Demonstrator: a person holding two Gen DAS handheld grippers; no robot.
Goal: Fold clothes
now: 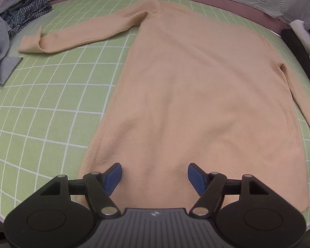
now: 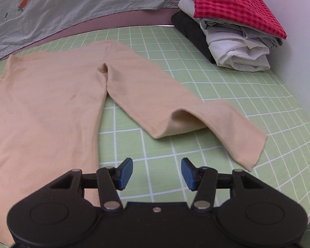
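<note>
Peach long-sleeved top (image 1: 196,95) lies flat, apparently face-down, on green grid mat (image 1: 51,95); both jaws spread, empty.

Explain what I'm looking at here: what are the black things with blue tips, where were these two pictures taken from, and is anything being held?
Those are two hand-held tools that a person carries, one in each hand, each with a fisheye camera looking along its fingers. One picture comes from the left gripper, the other from the right gripper. Both stand open with nothing between the blue pads. A beige long-sleeved top lies flat on a green grid mat, not yet folded. The left gripper hangs over its hem; the right is over the mat beside its sleeve. Loose clothes lie at the left, and a folded stack at the right.
</note>
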